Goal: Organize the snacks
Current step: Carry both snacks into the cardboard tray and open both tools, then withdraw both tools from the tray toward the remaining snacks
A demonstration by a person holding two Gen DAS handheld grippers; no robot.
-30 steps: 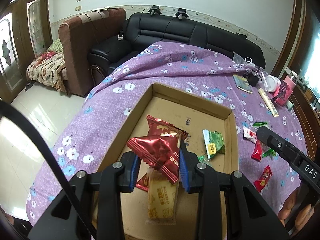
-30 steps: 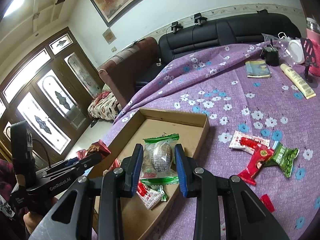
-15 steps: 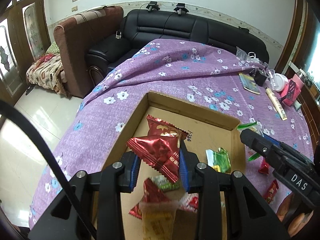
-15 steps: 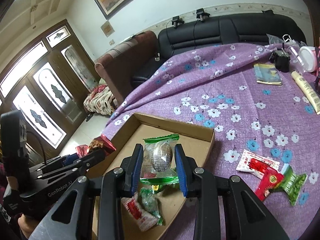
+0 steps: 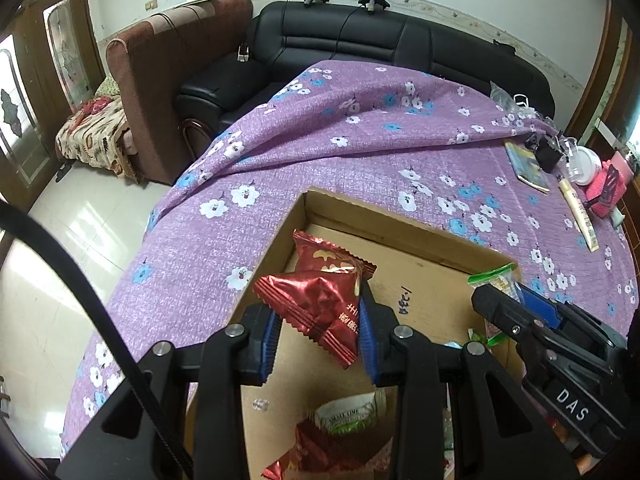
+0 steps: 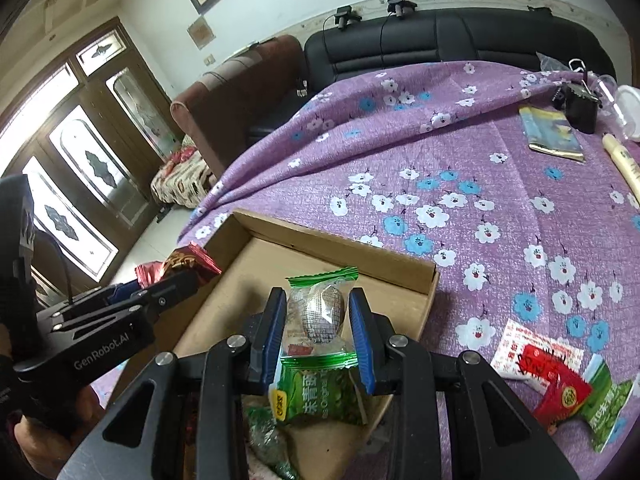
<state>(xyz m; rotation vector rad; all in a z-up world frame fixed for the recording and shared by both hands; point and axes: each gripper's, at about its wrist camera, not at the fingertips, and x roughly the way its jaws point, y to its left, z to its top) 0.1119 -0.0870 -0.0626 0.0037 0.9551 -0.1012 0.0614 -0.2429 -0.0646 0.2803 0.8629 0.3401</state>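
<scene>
Left gripper [image 5: 318, 334]: fingers clamped on a red foil snack packet [image 5: 316, 310], long axis slanting across the grip, held above the left side of the open cardboard box [image 5: 400, 236]; right gripper [image 6: 318, 336]: fingers clamped on a clear, green-edged snack packet [image 6: 316, 314], long axis upright between them, held above the box's right side. The box floor lies straight below and just ahead of both pairs of fingers, neither hand clearly nearer, with other packets already inside. Loose red and green packets [image 6: 560, 384] remain on the purple flowered table [image 6: 440, 160], right of the box, nearer the right hand.
</scene>
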